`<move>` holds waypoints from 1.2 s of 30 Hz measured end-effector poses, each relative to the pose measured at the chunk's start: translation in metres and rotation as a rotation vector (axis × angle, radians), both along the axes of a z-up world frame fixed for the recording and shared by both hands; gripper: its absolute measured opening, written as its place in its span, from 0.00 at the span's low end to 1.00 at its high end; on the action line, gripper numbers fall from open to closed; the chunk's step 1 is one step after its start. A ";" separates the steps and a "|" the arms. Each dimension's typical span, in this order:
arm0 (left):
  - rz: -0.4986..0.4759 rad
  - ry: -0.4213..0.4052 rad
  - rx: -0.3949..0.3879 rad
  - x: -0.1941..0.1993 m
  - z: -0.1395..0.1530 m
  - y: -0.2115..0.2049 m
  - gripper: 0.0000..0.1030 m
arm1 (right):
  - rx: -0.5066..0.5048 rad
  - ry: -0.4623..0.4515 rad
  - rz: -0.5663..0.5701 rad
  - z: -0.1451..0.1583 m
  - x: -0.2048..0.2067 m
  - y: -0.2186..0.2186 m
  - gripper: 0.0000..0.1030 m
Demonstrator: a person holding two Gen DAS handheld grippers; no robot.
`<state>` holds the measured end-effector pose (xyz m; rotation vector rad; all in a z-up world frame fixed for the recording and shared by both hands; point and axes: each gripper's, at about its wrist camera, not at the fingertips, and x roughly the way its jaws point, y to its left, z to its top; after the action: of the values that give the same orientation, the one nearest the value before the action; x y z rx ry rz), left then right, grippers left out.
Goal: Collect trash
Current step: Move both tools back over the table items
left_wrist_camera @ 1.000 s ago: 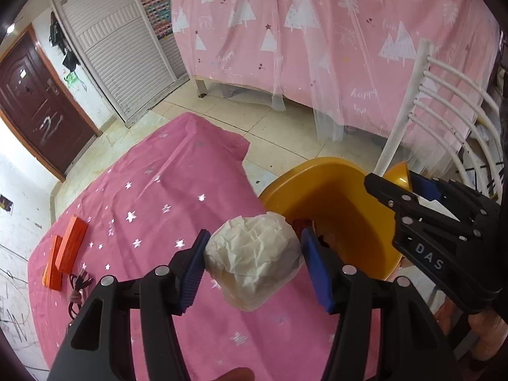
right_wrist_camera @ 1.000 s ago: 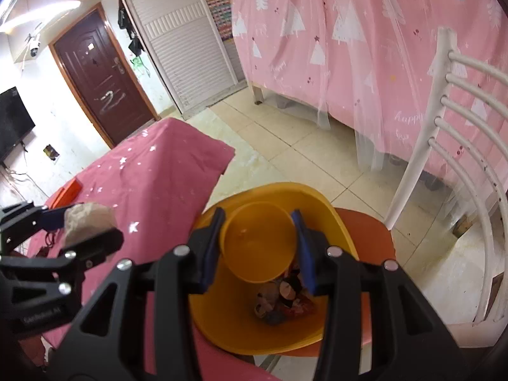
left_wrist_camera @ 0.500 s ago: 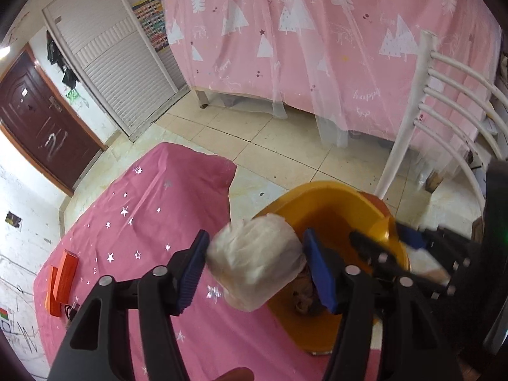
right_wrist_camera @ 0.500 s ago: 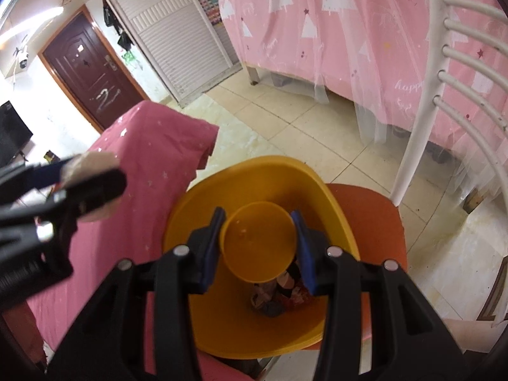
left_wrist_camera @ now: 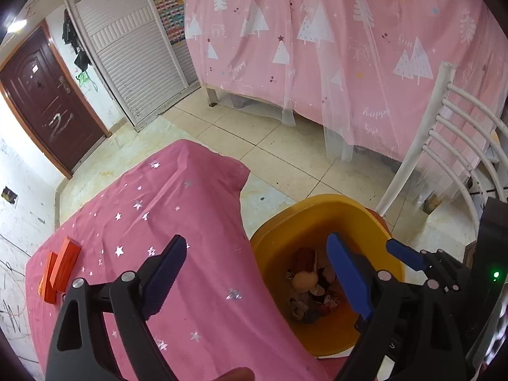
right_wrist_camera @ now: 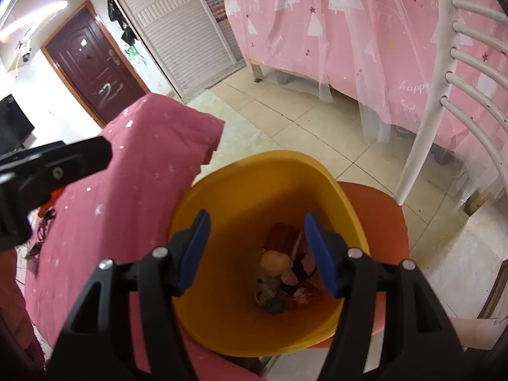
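Observation:
A yellow trash bin (left_wrist_camera: 304,219) (right_wrist_camera: 222,203) stands on an orange chair seat (right_wrist_camera: 377,212) beside the pink star-print table (left_wrist_camera: 165,209). Mixed trash, with a pale crumpled ball (left_wrist_camera: 303,281) (right_wrist_camera: 274,262) on top, lies at its bottom. My left gripper (left_wrist_camera: 257,270) is open and empty, at the table's edge by the bin's rim. My right gripper (right_wrist_camera: 257,244) is open and empty, right above the bin's mouth. The right gripper also shows in the left wrist view (left_wrist_camera: 412,257).
Two orange boxes (left_wrist_camera: 58,270) and a dark cable (right_wrist_camera: 44,214) lie at the table's far left. A white chair back (left_wrist_camera: 444,133) rises to the right. A pink curtain (left_wrist_camera: 333,38) hangs behind, across the tiled floor (left_wrist_camera: 285,146).
The left gripper opened and the crumpled paper ball left it. The right gripper opened and the yellow cup left it. Both grippers now stand closer over the bin.

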<state>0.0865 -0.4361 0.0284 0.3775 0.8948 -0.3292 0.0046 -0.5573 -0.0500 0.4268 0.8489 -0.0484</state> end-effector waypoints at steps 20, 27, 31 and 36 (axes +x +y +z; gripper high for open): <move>0.081 -0.069 -0.171 -0.016 0.056 0.142 0.81 | -0.071 -0.079 0.143 0.057 0.018 0.096 0.58; 0.157 -0.083 -0.204 -0.005 0.061 0.197 0.81 | -0.108 -0.085 0.196 0.070 0.026 0.131 0.59; 0.173 -0.081 -0.214 -0.001 0.059 0.223 0.81 | -0.126 -0.086 0.225 0.078 0.031 0.150 0.59; 0.187 -0.061 -0.229 0.000 0.054 0.257 0.81 | -0.141 -0.091 0.264 0.087 0.039 0.174 0.63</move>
<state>0.0868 -0.1792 0.0820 0.0908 0.8160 -0.2438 0.0436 -0.3829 0.0365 0.1807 0.8009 0.1535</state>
